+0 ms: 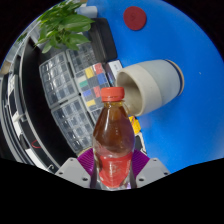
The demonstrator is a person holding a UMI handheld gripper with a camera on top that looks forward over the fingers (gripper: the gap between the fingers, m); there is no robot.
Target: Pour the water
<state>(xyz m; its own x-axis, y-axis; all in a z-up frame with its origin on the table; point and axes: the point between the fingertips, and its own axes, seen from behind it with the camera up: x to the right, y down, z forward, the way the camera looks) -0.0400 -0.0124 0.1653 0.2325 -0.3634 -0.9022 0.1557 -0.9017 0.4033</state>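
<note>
Fingers [112, 168] pinching bottle [113, 140], upright.
Beige cup [150, 84] on its side beyond, on blue surface [185, 125].

Blue bench [190, 120] carries everything. Beige cup [150, 82] lies on its side just beyond the hand-held gripper [113, 168]. Red lid [135, 16] far ahead. Clear plastic trays [68, 90] ahead-left, colour card [94, 88] beside them, green plant [62, 25] beyond.
</note>
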